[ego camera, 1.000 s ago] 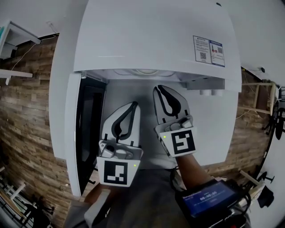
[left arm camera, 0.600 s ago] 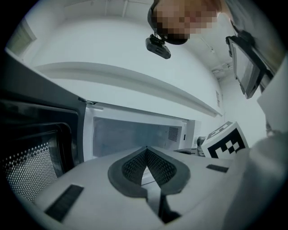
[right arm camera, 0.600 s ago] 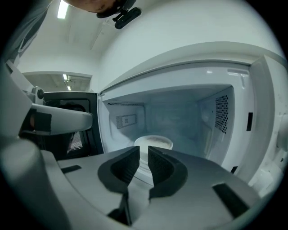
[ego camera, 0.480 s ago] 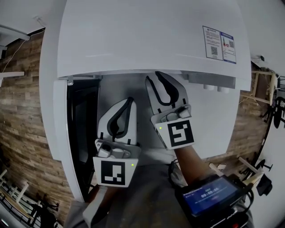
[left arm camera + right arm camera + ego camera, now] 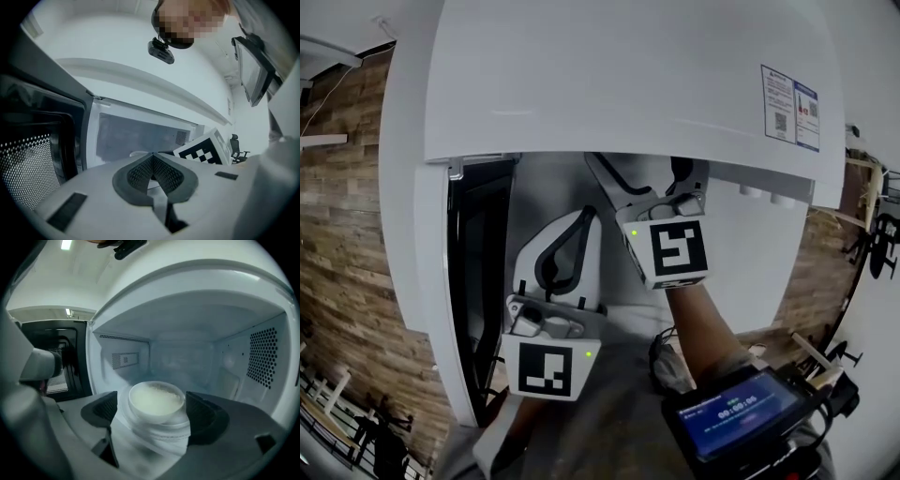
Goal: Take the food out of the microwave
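A white microwave (image 5: pixel 628 75) stands with its door (image 5: pixel 441 281) swung open to the left. Inside, a white bowl of pale food (image 5: pixel 156 401) rests on a white plate. My right gripper (image 5: pixel 154 416) reaches into the cavity. Its jaws have just been opening and stand wide on either side of the bowl, with the pads (image 5: pixel 206 416) off it. In the head view the right gripper (image 5: pixel 642 171) is half hidden under the microwave's top. My left gripper (image 5: pixel 579 220) is shut and empty, held in front of the opening, left of the right one.
The dark mesh door (image 5: pixel 28 154) stands close on the left of the left gripper. A device with a lit screen (image 5: pixel 736 412) sits by the person's right arm. Brick wall (image 5: pixel 347 244) lies on both sides of the microwave. The cavity walls (image 5: pixel 262 357) close in around the bowl.
The right gripper has moved forward under the microwave's top into the cavity, and its jaws have gone from nearly shut to wide. The left gripper has stayed about where it was.
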{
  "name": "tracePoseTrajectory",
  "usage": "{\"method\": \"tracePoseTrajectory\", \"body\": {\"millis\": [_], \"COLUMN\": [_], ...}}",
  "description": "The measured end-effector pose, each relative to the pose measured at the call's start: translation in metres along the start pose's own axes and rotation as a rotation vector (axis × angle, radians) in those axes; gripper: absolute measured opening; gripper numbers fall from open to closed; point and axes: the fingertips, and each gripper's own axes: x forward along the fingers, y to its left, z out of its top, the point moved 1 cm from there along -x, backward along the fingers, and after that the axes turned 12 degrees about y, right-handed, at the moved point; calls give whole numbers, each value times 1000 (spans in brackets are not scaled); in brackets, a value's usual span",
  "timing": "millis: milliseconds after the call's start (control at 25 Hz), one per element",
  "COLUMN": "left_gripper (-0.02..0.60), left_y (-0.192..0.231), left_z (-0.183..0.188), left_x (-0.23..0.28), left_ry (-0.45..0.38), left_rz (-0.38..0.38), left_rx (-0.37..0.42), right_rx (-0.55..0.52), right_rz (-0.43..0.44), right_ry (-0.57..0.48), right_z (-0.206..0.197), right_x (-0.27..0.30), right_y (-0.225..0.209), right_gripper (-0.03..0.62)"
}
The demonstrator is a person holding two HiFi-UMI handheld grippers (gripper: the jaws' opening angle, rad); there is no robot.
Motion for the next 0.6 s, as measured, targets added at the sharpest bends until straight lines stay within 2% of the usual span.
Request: {"method": "tracePoseTrajectory", "body": {"millis": [120,280,600], "left_gripper": [6,6,6], "left_y": [7,15,16], "left_z": [1,0,-6], "left_x": [-1,-1,2], "left_ry": [-2,-4,6], "left_rz": [16,35,22], "left_rx": [-8,-25,-46], "right_rx": [-10,-11,-58], "right_rz": [-32,-18,-5], "right_ry": [1,4,4], "right_z": [4,4,4], "right_x": [14,30,46], "right_y": [-9,-14,-8], "right_gripper": [471,495,509]}}
